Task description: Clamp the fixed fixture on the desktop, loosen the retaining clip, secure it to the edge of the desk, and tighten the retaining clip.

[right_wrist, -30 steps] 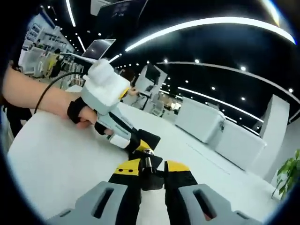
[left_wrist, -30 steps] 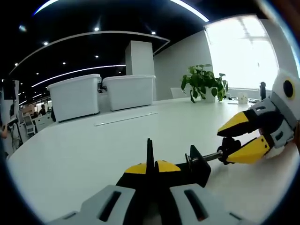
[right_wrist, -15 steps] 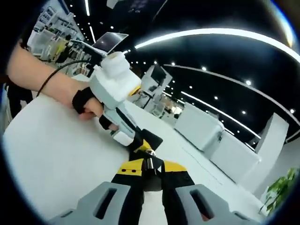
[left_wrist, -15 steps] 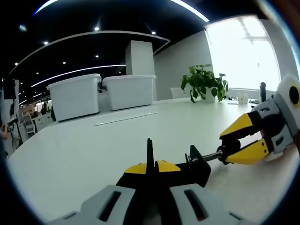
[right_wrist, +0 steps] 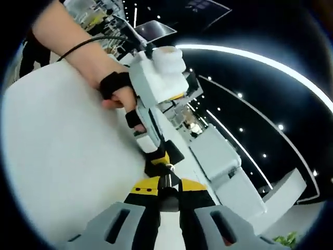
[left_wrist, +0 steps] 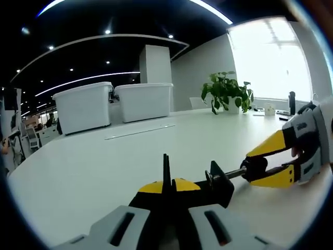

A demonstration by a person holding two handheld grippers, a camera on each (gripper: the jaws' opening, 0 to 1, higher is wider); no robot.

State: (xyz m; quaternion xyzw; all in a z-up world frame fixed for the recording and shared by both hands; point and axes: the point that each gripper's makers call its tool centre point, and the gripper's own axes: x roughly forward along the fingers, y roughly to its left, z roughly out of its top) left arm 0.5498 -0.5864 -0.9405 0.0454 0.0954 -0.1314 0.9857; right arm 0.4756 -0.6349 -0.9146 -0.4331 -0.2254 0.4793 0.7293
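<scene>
In the left gripper view we see our left hand-held gripper (left_wrist: 165, 183), its yellow-tipped jaws pressed together on the black metal clamp fixture (left_wrist: 216, 186), which sits low on the glossy white tabletop (left_wrist: 93, 177) right in front of the camera. A thin steel screw rod (left_wrist: 234, 174) sticks out of the fixture to the right, ending in a black knob (left_wrist: 253, 167). The right hand-held gripper (left_wrist: 263, 165) comes in from the right, its yellow jaws closed narrowly around that knob. Far across the tabletop stand two large white plastic bins (left_wrist: 112, 104), and to the right a green potted plant (left_wrist: 226, 91) stands before a bright window.

In the right gripper view we see the right hand-held gripper's (right_wrist: 165, 183) jaws pinched on the knob (right_wrist: 166, 180) between them. Just beyond, the left hand-held gripper (right_wrist: 158, 161) holds the fixture (right_wrist: 171, 153), gripped by a hand (right_wrist: 120, 96) wearing a black strap, above the white tabletop (right_wrist: 62, 172)
</scene>
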